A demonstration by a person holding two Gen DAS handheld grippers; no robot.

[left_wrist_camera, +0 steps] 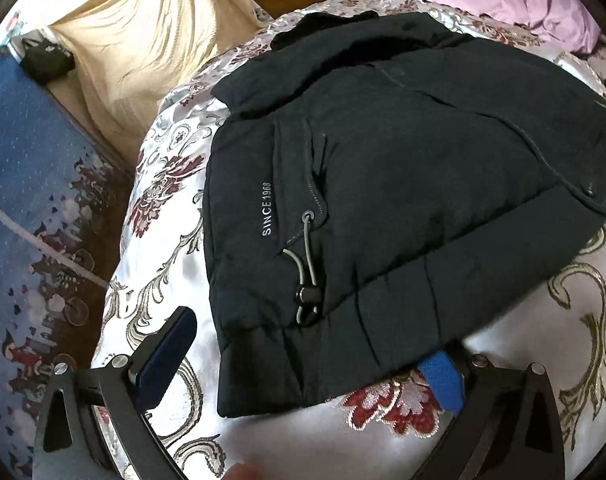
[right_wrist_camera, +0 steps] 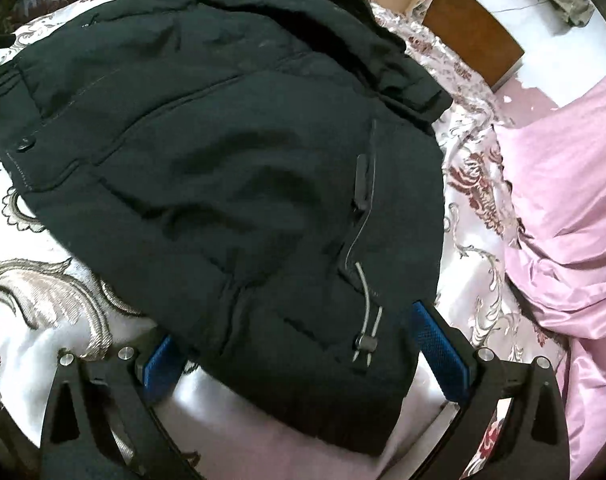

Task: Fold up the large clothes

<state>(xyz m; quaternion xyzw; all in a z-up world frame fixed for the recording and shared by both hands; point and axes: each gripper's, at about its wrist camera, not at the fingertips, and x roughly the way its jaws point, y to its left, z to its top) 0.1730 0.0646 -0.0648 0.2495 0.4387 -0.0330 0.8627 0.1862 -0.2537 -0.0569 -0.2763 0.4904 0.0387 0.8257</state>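
A black padded jacket (left_wrist_camera: 403,168) lies folded on the floral satin bedspread (left_wrist_camera: 171,280); white "SINCE 1968" lettering and a drawcord with a toggle (left_wrist_camera: 309,294) show near its hem. My left gripper (left_wrist_camera: 307,356) is open, its fingers either side of the jacket's near left corner. In the right wrist view the same jacket (right_wrist_camera: 223,160) fills the middle, with another drawcord toggle (right_wrist_camera: 365,344). My right gripper (right_wrist_camera: 291,344) is open, its blue-padded fingers (right_wrist_camera: 439,352) straddling the jacket's near right hem corner.
A pink quilt (right_wrist_camera: 563,200) is bunched at the right of the bed. A beige blanket (left_wrist_camera: 143,40) hangs over a wooden board at the far side. A blue patterned rug (left_wrist_camera: 31,200) covers the floor on the left.
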